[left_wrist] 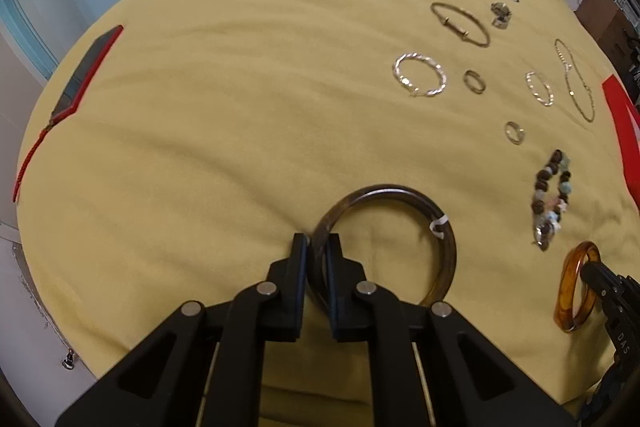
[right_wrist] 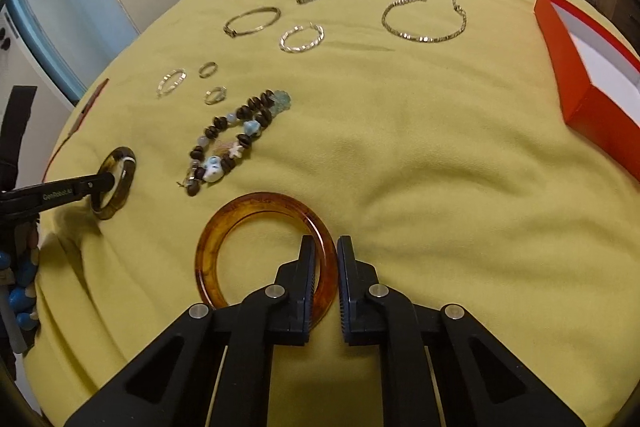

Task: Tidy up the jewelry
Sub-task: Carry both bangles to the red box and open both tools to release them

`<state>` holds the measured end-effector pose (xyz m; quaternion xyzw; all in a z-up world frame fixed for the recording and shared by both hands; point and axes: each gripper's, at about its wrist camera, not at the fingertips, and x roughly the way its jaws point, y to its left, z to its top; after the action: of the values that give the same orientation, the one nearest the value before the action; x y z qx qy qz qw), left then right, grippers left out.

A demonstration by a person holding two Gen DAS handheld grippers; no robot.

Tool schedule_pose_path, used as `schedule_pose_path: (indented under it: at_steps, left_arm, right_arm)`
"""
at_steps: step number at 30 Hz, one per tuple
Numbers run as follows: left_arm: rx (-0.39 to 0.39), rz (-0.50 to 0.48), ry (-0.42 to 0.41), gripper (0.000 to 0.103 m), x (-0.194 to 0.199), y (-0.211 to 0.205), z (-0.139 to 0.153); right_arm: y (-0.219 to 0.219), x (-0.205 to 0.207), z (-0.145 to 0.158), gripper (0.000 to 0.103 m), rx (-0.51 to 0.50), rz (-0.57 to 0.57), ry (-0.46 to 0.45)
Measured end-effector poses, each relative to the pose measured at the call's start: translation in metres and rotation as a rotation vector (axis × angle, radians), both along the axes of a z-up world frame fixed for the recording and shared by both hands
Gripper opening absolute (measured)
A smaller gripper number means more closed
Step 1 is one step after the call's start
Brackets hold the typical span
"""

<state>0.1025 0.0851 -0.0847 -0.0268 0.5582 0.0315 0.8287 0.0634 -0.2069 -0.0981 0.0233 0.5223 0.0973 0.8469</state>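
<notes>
Jewelry sorting, early stage. Left gripper [left_wrist: 317, 251]: fingers pinching the rim of the dark bangle [left_wrist: 448, 247]. Right gripper [right_wrist: 325, 259]: fingers straddling the amber bangle [right_wrist: 208, 247], whether gripping cannot be told. Beyond the fingers lie the beaded bracelet [right_wrist: 236, 139], rings and chains, unsorted. Orange box [right_wrist: 560, 39], far right: visible interior bare (partly out of frame).

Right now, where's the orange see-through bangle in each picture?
Left wrist view: the amber bangle is at the lower right edge, with the right gripper on it.
Right wrist view: amber bangle is bottom centre, its rim between the gripper's fingers.
Shared landmark: the beaded bracelet lies just beyond it in both.
</notes>
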Motion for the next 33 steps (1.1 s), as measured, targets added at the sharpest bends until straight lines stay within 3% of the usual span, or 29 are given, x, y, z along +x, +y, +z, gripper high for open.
schedule_pose_path:
  at_steps: [7,15,21,26,33]
  left_arm:
    - [0.056,-0.017,-0.074,0.008,-0.02,-0.018,0.035]
    - [0.045,-0.153,-0.149,0.008,-0.025,-0.081,0.077]
    - [0.005,-0.335,-0.173,0.008,0.001,-0.189,0.1]
    - [-0.018,-0.476,-0.2,0.008,0.035,-0.295,0.111]
    - [0.025,-0.577,-0.203,0.008,0.08,-0.41,0.094]
  right_arm:
    - [-0.016,-0.032,0.037,0.01,0.042,-0.012,-0.084]
    - [-0.079,-0.059,0.088,0.01,0.078,-0.121,-0.197]
    - [-0.16,-0.052,0.108,0.01,0.022,-0.244,-0.239]
    - [-0.229,-0.023,0.113,0.01,-0.053,-0.338,-0.25]
    - [-0.285,0.02,0.099,0.01,-0.126,-0.385,-0.231]
